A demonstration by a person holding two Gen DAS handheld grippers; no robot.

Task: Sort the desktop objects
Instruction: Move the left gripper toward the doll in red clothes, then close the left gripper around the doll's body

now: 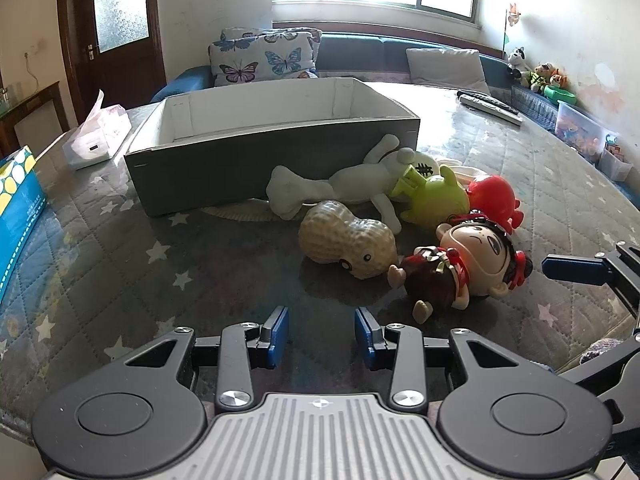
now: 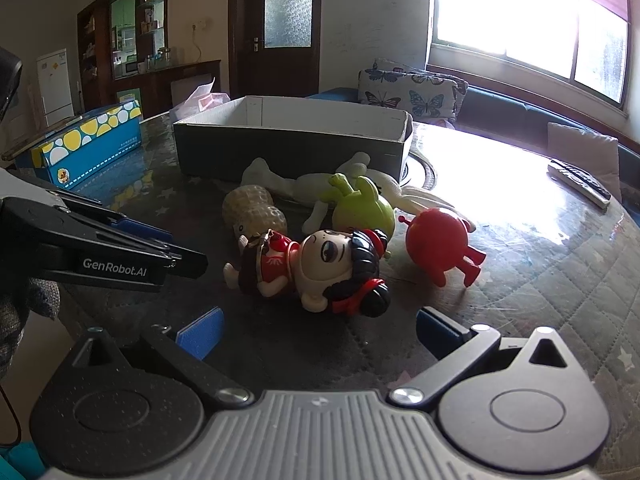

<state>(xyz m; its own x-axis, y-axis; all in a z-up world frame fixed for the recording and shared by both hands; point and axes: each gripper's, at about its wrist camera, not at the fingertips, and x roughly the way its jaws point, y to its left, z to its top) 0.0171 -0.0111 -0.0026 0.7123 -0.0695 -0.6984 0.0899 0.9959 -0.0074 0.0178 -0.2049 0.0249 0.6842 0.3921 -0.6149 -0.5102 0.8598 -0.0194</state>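
The white plush toy (image 1: 352,178) lies partly hidden behind the green figure (image 1: 436,200) and the peanut toy (image 1: 348,240). The blue tissue box (image 1: 18,204) is cut off by the left wrist view's edge. The window (image 2: 528,16) is blown out to white, and small toys on the far sofa (image 1: 540,76) are too small to identify.

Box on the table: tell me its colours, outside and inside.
The box is dark grey outside and white inside, clearest in the left wrist view.
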